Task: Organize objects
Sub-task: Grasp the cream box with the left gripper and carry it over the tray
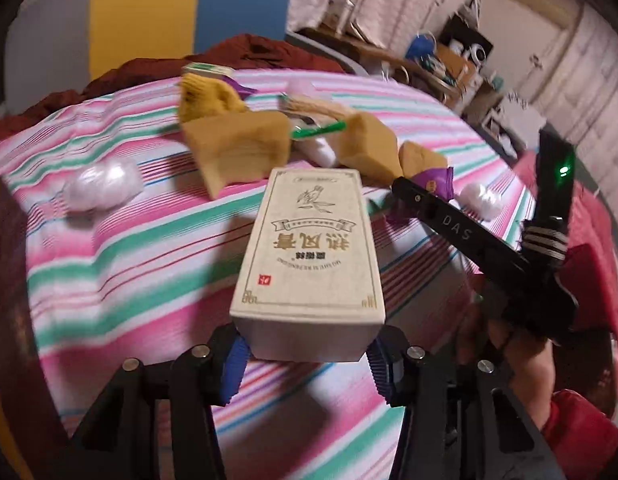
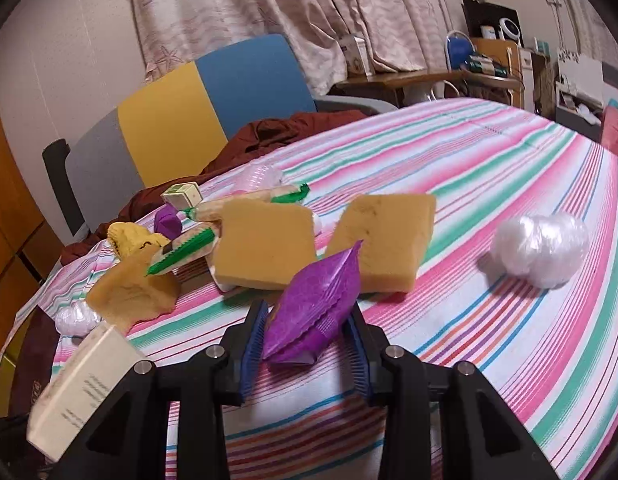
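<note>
A cream printed box [image 1: 309, 256] is clamped at its near end by the left gripper [image 1: 305, 354], its long axis running straight forward along the fingers and its far end pointed toward the heap of sponges [image 1: 241, 148]. It is carried above the striped surface [image 1: 121, 264]. A purple wrapped packet [image 2: 315, 300] is pinched by the right gripper [image 2: 305, 354], the jaws closed partway on its sides, the packet tilted up and away. The box is seen low at the left in the right wrist view, so the two grippers are close together. A white plastic ball [image 2: 539, 248] lies apart to the right.
</note>
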The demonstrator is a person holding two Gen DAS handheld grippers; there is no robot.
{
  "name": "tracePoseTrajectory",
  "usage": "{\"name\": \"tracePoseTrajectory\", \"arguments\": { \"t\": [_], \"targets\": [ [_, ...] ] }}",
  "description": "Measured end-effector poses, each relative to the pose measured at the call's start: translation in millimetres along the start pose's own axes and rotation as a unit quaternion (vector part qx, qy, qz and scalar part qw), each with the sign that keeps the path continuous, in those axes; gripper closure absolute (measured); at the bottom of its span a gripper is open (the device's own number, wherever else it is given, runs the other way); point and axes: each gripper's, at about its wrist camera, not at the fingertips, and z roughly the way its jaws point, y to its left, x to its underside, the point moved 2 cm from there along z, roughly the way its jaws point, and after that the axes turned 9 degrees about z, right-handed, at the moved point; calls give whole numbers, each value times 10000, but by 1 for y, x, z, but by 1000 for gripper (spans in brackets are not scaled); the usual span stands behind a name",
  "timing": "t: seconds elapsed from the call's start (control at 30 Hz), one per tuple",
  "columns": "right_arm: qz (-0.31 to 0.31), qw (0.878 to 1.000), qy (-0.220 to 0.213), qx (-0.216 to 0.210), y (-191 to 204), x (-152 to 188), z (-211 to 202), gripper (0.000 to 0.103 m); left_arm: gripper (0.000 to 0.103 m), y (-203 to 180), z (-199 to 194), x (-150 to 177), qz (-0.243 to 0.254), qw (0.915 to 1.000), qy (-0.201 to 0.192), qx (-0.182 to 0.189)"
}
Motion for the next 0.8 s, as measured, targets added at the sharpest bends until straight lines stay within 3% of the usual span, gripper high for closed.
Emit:
{"name": "tracePoseTrajectory", "arguments": {
  "t": [0.37, 0.67, 0.8],
  "targets": [
    [-360, 9993, -139, -6, 14, 4, -8, 65, 51, 29, -72, 31, -533, 9954, -781, -163],
    [-921, 9954, -249, 34, 37, 11, -22, 65, 51, 85, -142, 72, -1197, 9816, -1184, -900],
    [-953, 9946, -123, -394, 57, 21, -38, 65, 51, 120, -157, 95, -1530, 9731, -1156, -1280]
  ]
}}
